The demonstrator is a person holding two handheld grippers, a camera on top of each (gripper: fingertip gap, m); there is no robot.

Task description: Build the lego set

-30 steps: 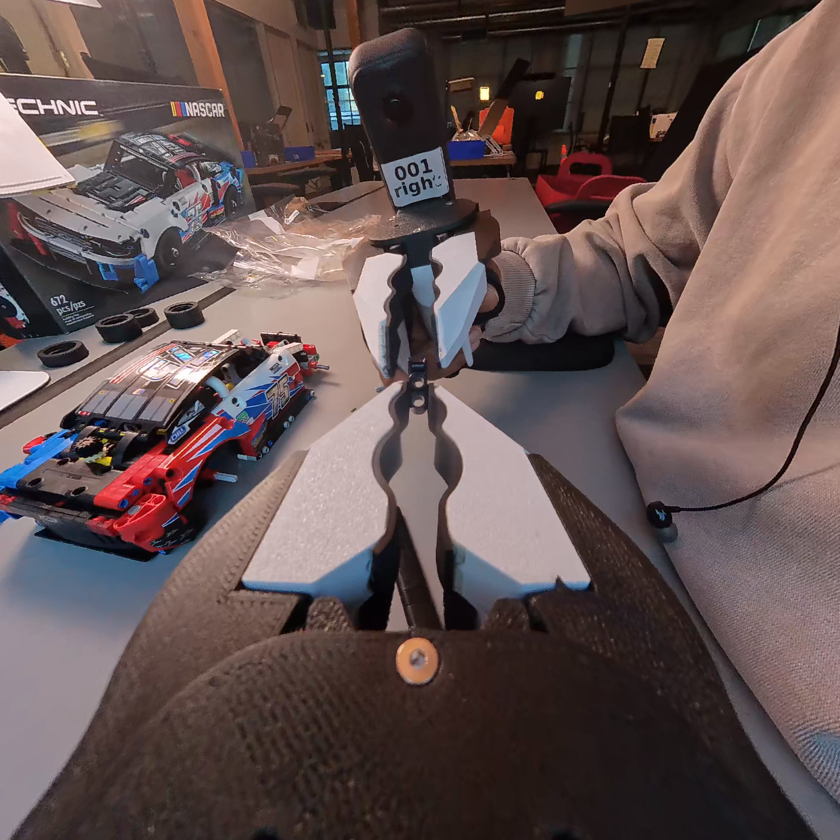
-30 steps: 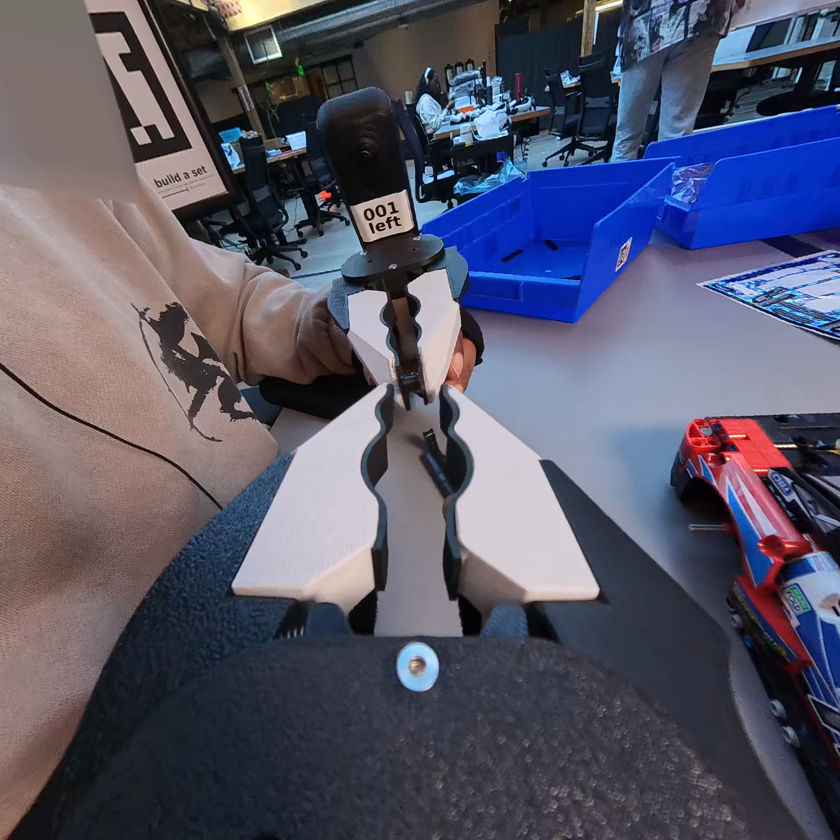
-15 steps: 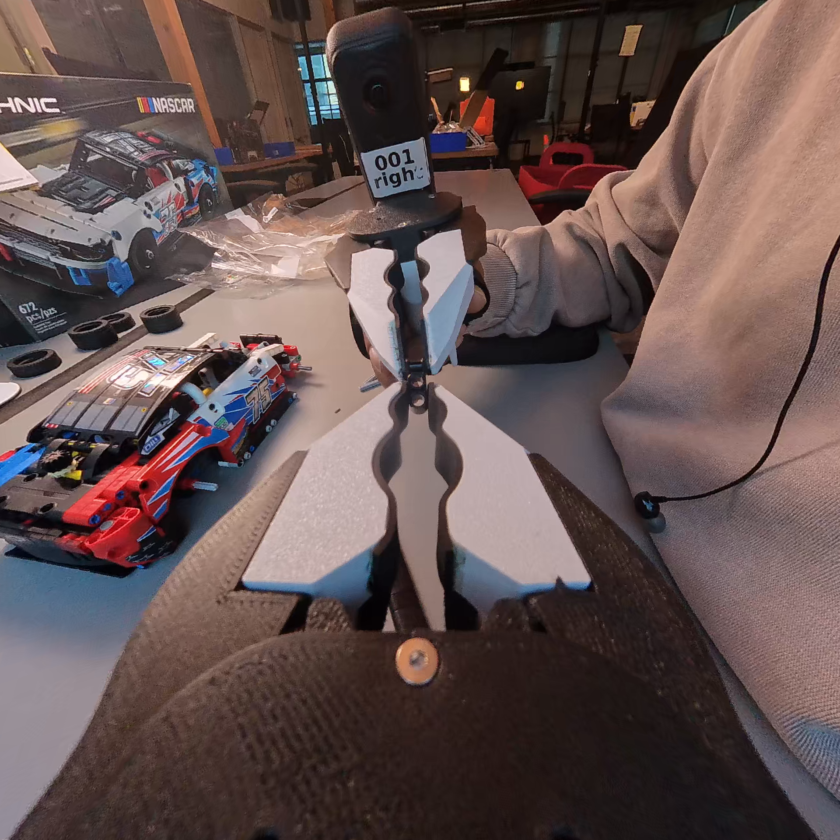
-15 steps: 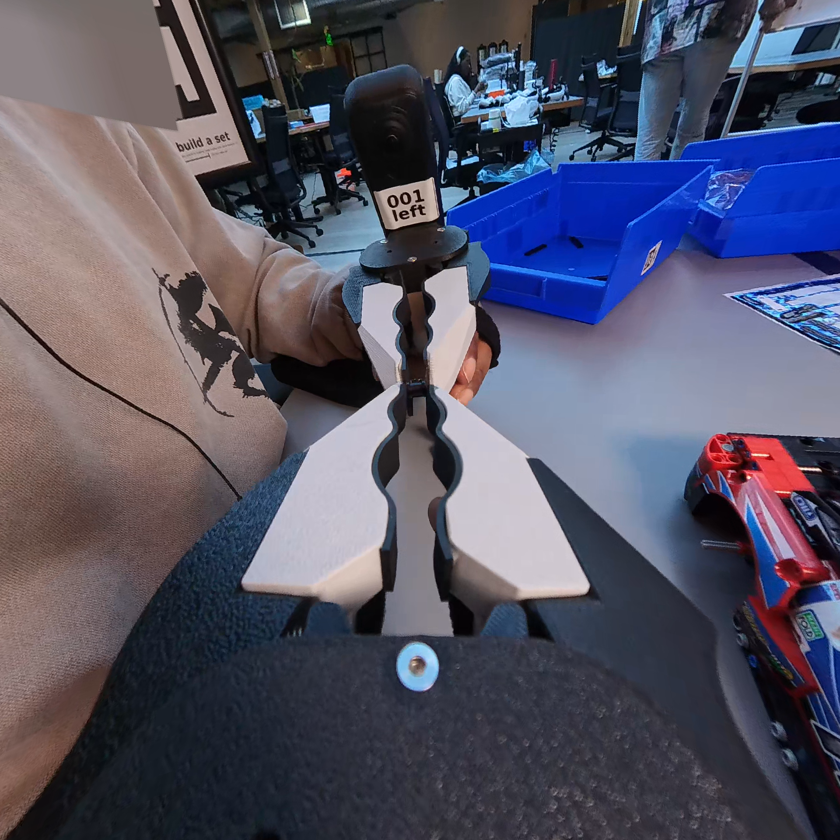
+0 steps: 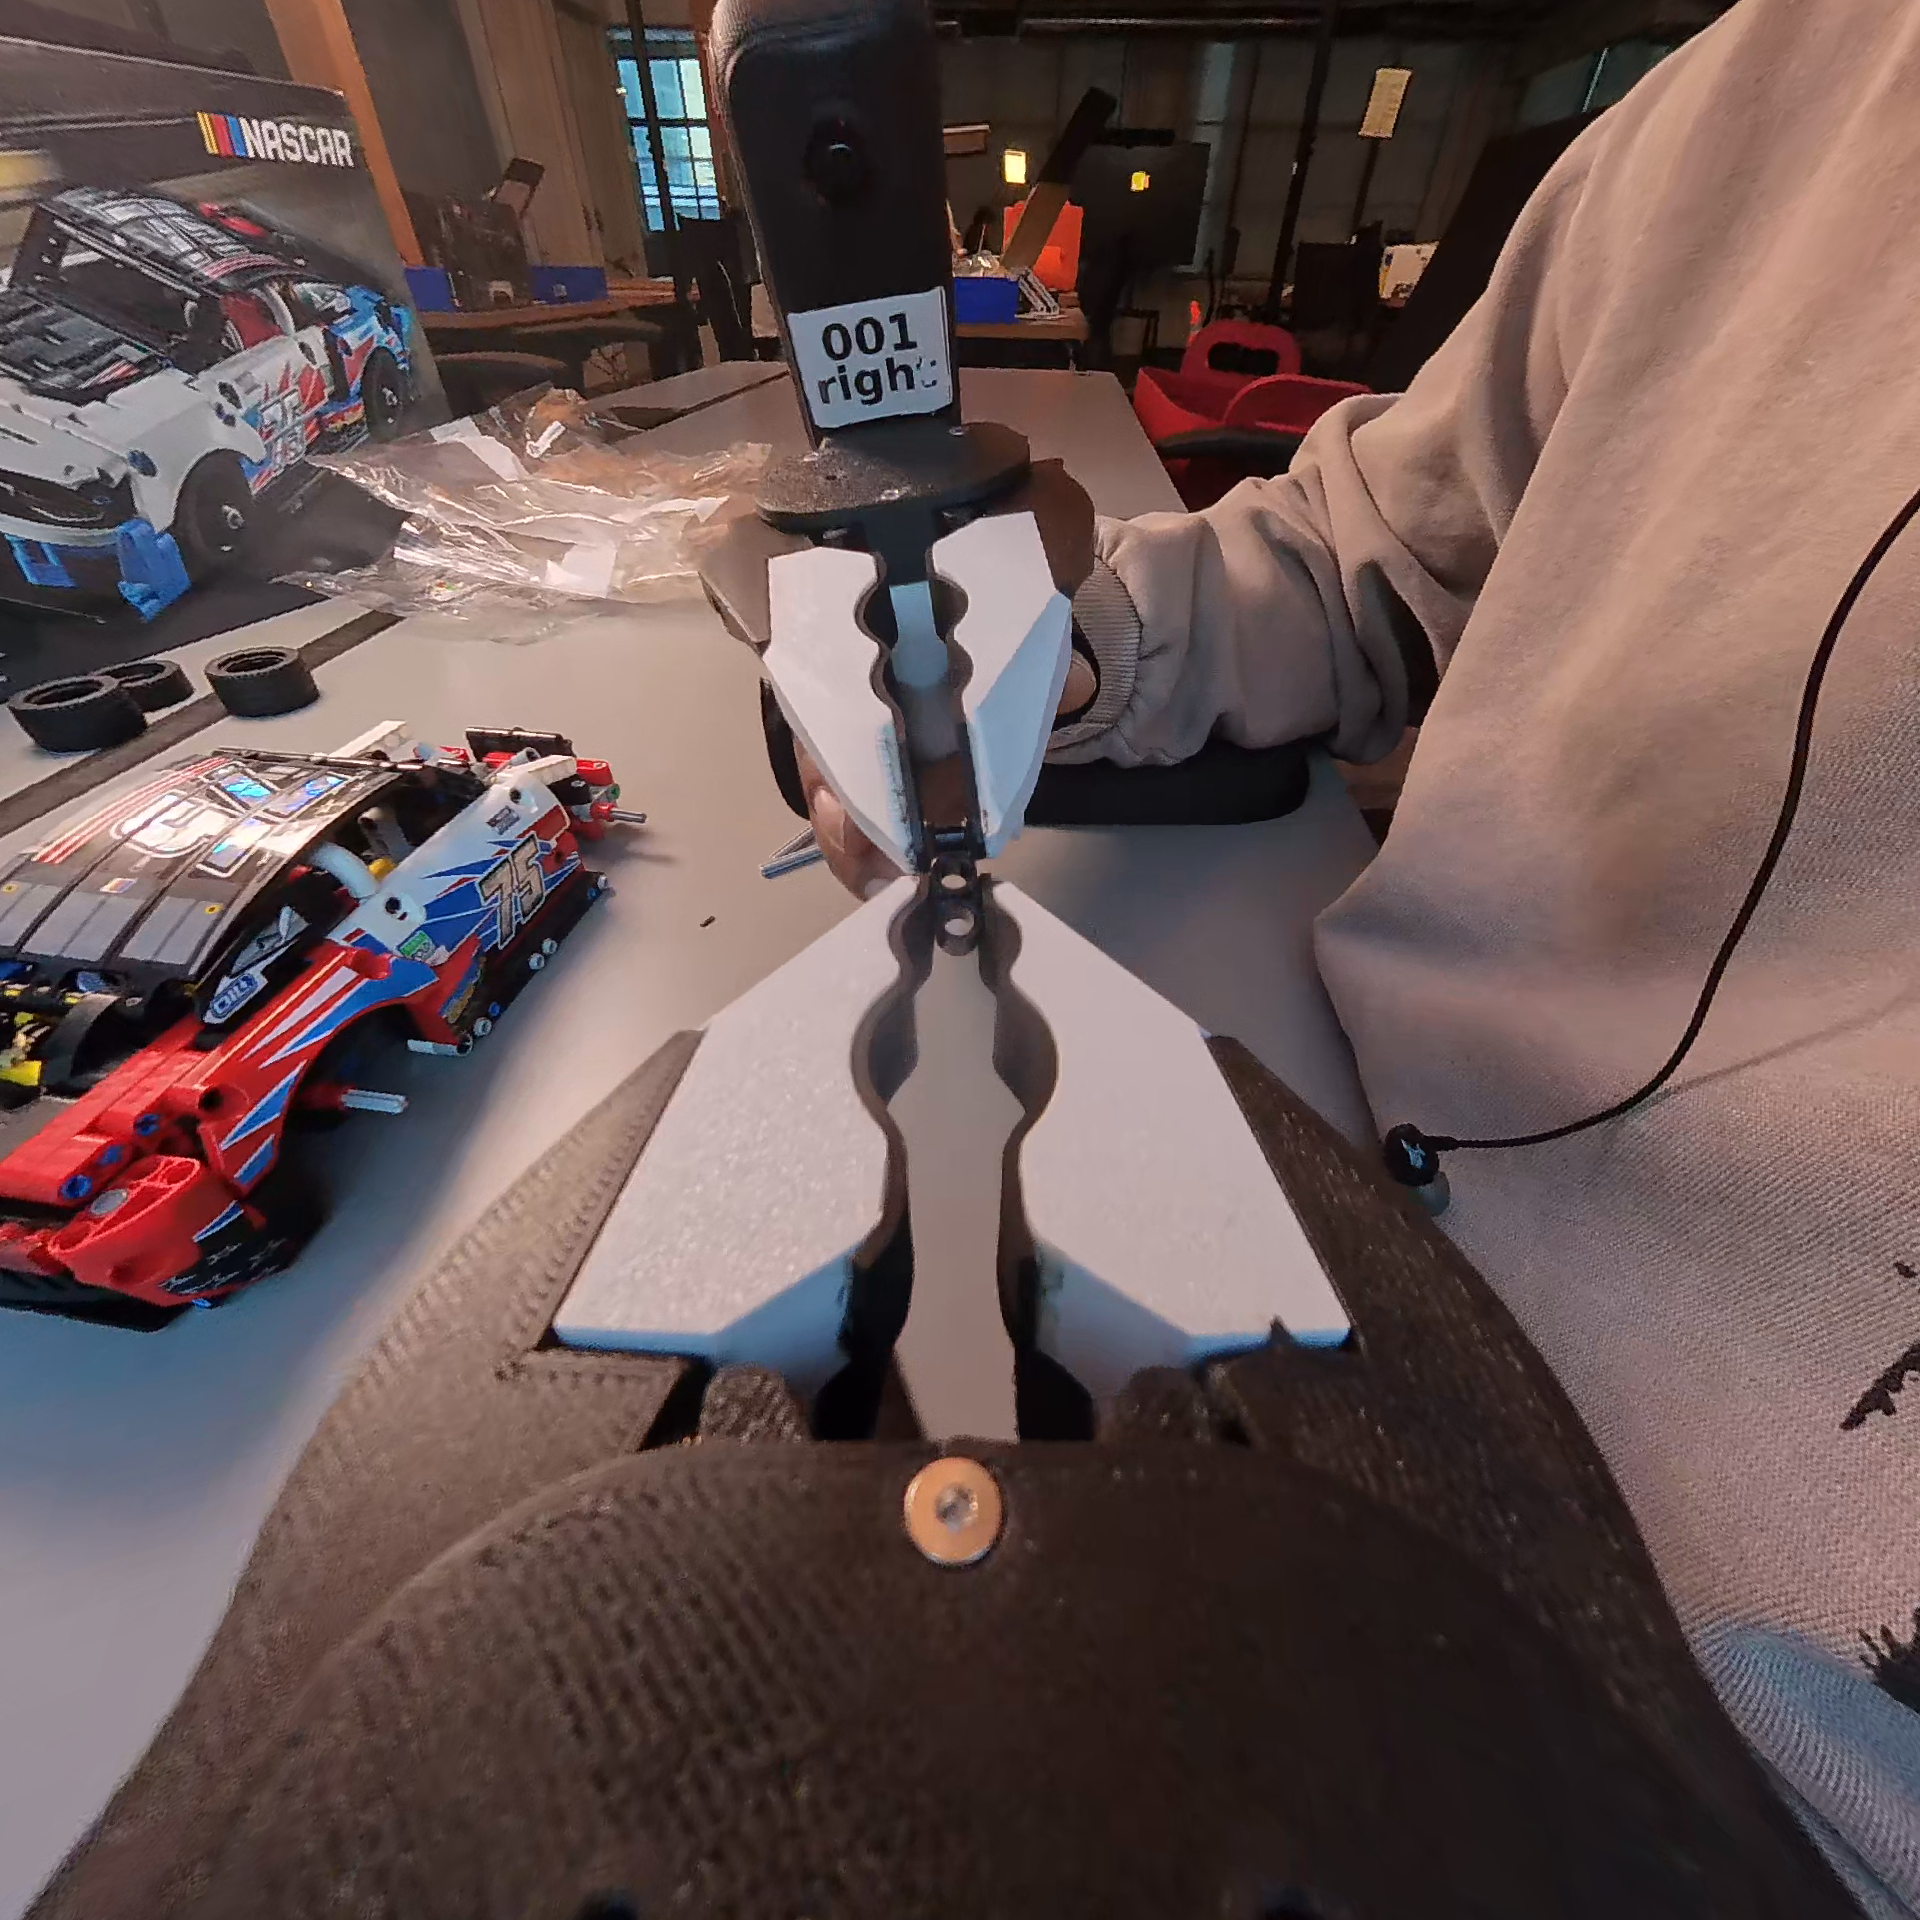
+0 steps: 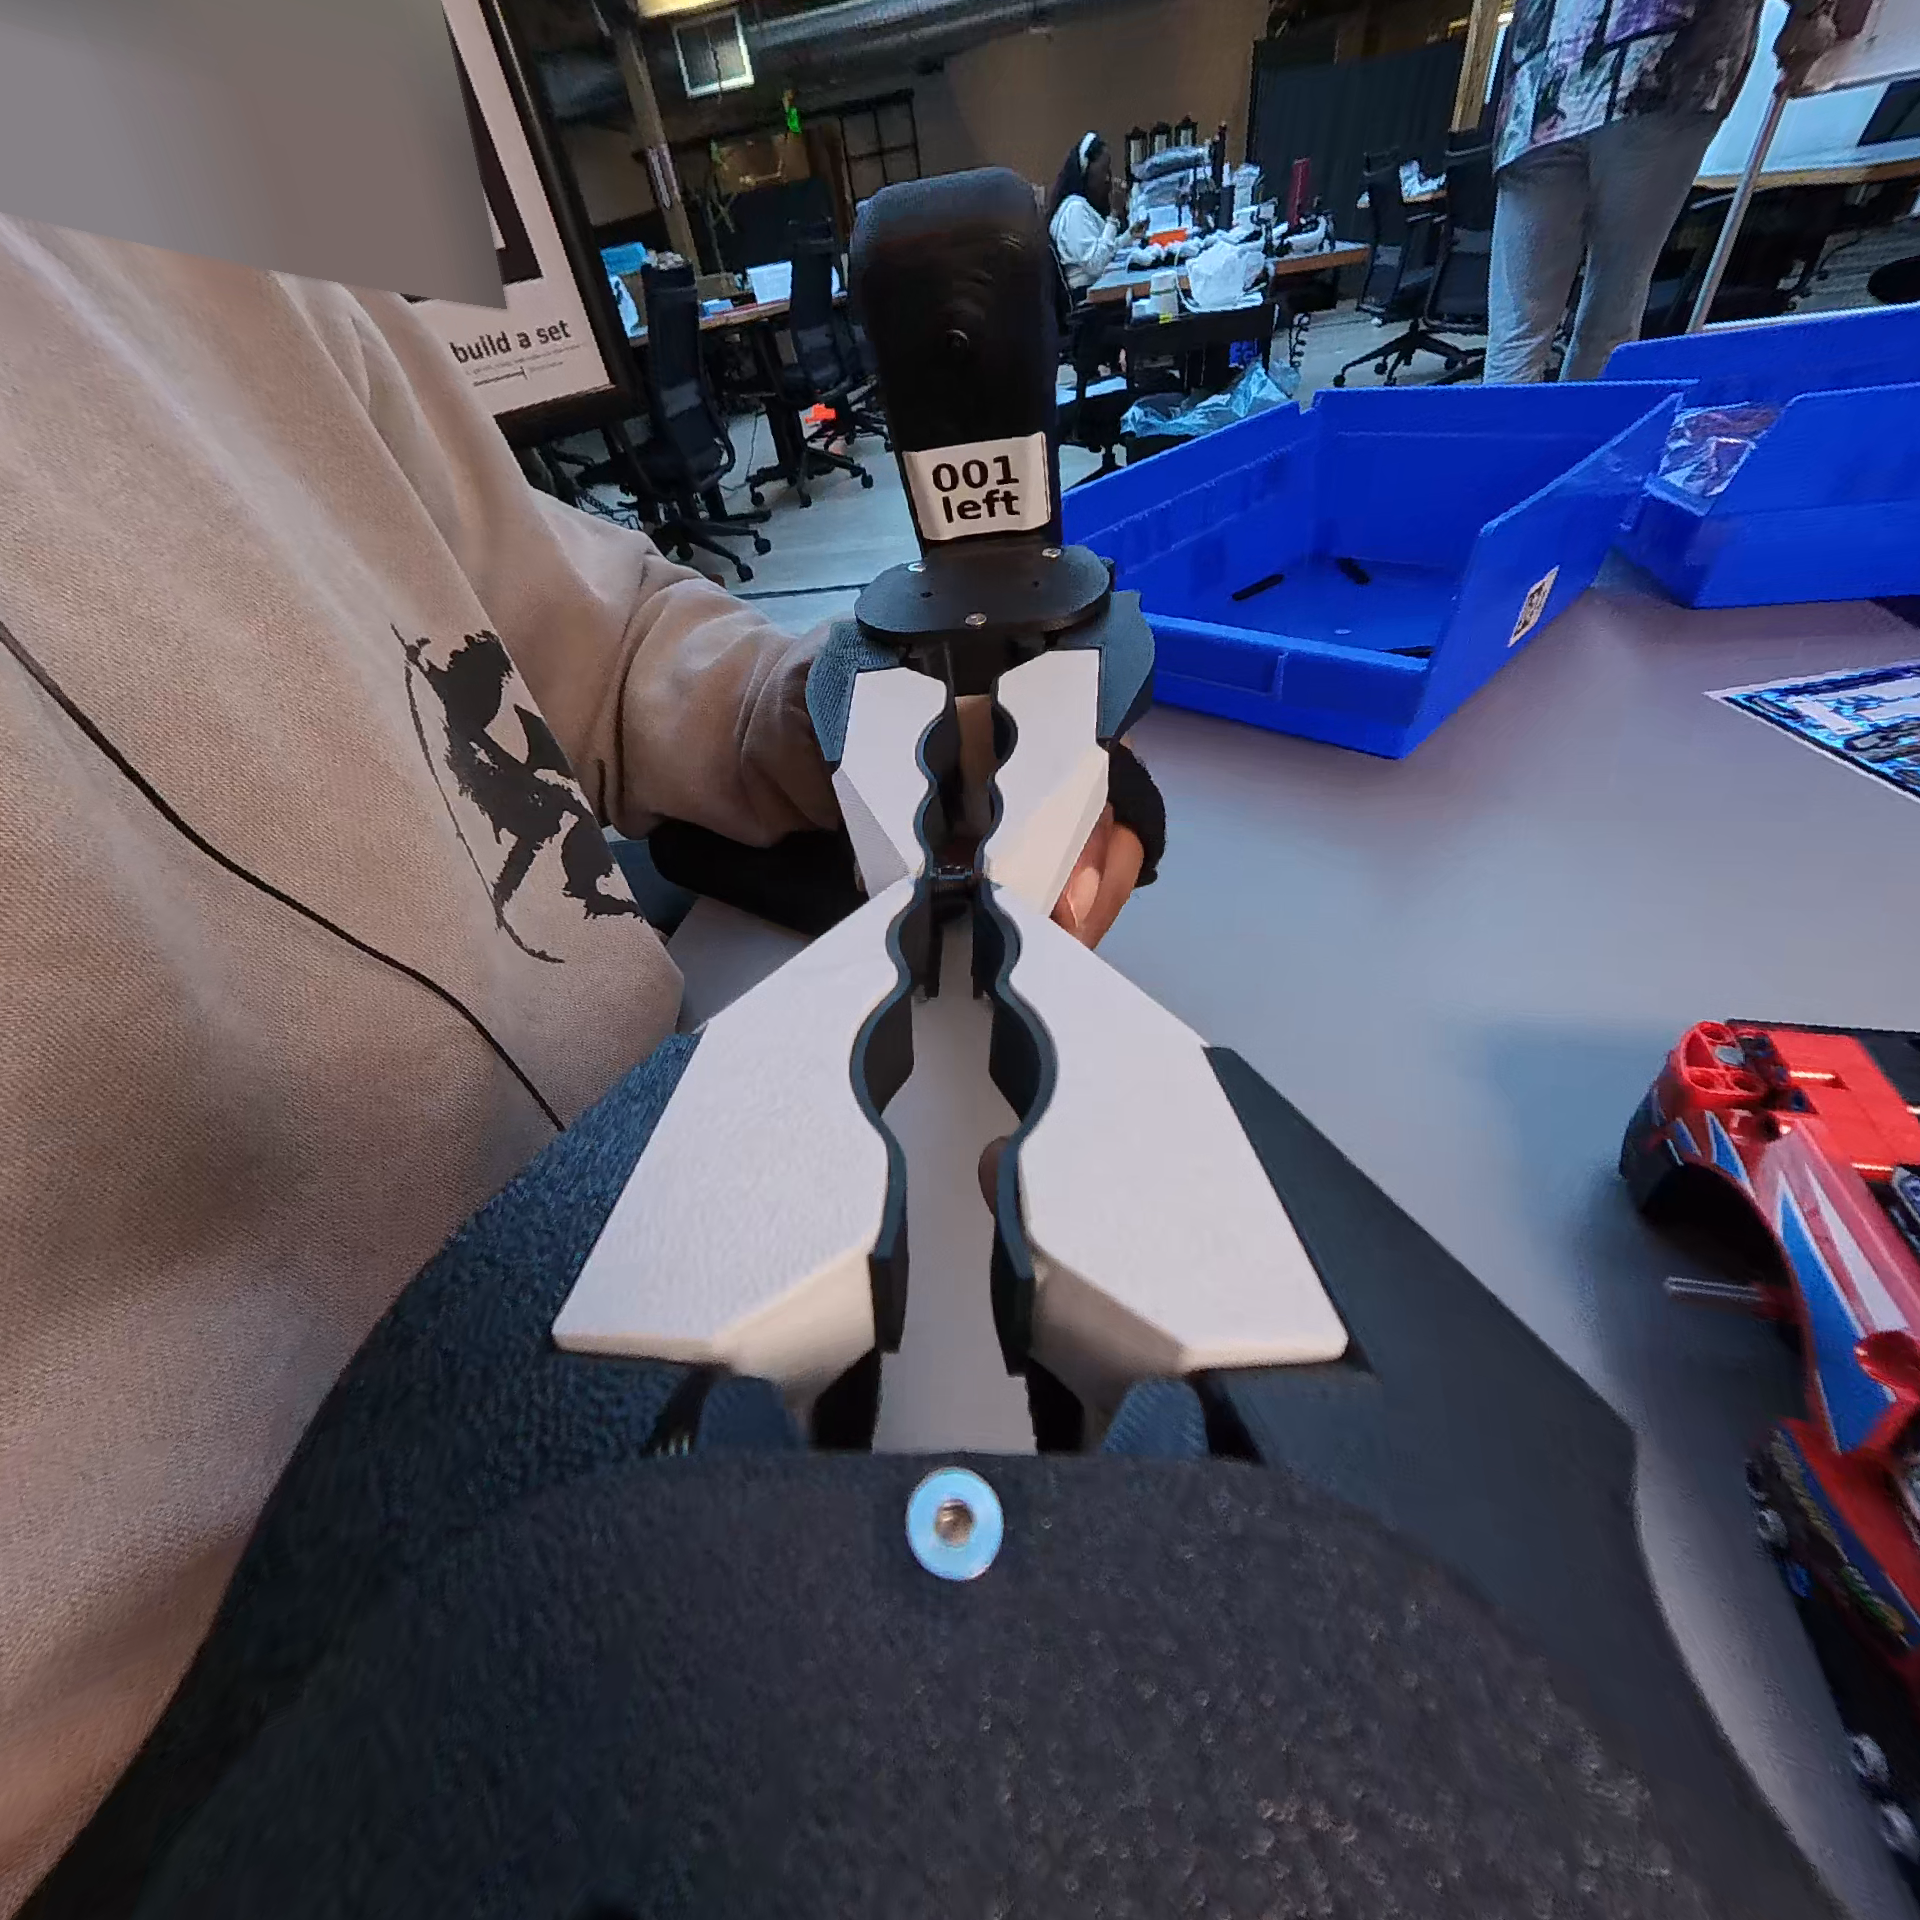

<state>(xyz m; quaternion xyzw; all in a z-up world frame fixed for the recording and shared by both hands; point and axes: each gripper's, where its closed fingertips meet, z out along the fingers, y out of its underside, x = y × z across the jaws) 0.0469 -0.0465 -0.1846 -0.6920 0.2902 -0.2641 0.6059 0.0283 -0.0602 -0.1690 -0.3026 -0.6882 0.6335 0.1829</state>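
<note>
My left gripper (image 5: pixel 956 906) is shut on a small black lego piece (image 5: pixel 957 920) with round holes, held above the grey table (image 5: pixel 665 717). My right gripper (image 5: pixel 943 831) faces it tip to tip and is shut on a second small black piece (image 5: pixel 951 837) that touches the first. In the right wrist view my right gripper (image 6: pixel 948 891) pinches the black piece (image 6: pixel 948 906) against the tip of the left gripper (image 6: pixel 951 868). The part-built red, white and blue lego car (image 5: pixel 312 987) lies to the left; its red end shows in the right wrist view (image 6: pixel 1808 1174).
Black tyres (image 5: pixel 260 681) and the set's box (image 5: pixel 187 312) are at the far left, with clear plastic bags (image 5: pixel 540 499) beside them. Blue bins (image 6: pixel 1351 582) and a printed sheet (image 6: pixel 1849 717) are on the table. The person's sleeves flank both grippers. A person stands behind (image 6: pixel 1590 156). The grippers are tip to tip, or close to it.
My right gripper's fingers have closed from open onto the small black piece. Both grippers have come together tip to tip and lifted slightly.
</note>
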